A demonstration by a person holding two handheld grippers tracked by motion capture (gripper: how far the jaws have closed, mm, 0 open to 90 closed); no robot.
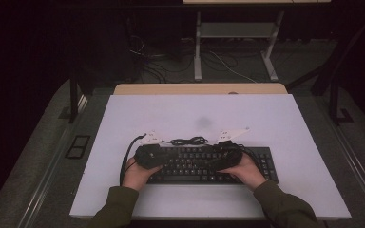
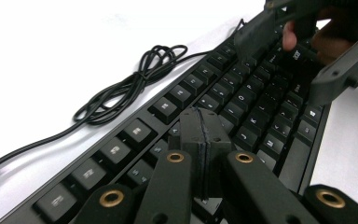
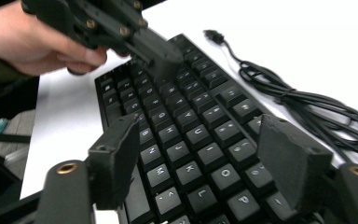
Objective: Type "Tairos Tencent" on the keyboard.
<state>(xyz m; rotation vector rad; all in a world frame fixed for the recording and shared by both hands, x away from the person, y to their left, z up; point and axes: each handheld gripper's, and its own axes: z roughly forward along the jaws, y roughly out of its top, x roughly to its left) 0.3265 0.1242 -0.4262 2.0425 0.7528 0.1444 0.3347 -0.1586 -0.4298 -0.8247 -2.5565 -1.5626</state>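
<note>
A black keyboard (image 1: 204, 164) lies on the white tabletop (image 1: 195, 114), near its front edge. My left gripper (image 2: 200, 116) is shut, its jaws pressed flat together with nothing between them, tips just over the keyboard (image 2: 242, 102) keys. In the right gripper view it (image 3: 163, 60) hovers over the upper key rows. My right gripper (image 3: 200, 144) stands open, jaws wide apart above the letter keys (image 3: 186, 116), holding nothing. From the left gripper view it (image 2: 289, 56) hangs over the far keys. Seen from above, both grippers (image 1: 168, 161) (image 1: 209, 161) point inward over the keyboard.
The keyboard's black cable (image 1: 187, 141) lies loosely coiled on the white surface just behind the keyboard (image 2: 135, 84) (image 3: 298, 102). White tabletop stretches behind and to both sides. A table frame (image 1: 235, 42) and floor cables sit beyond the far edge.
</note>
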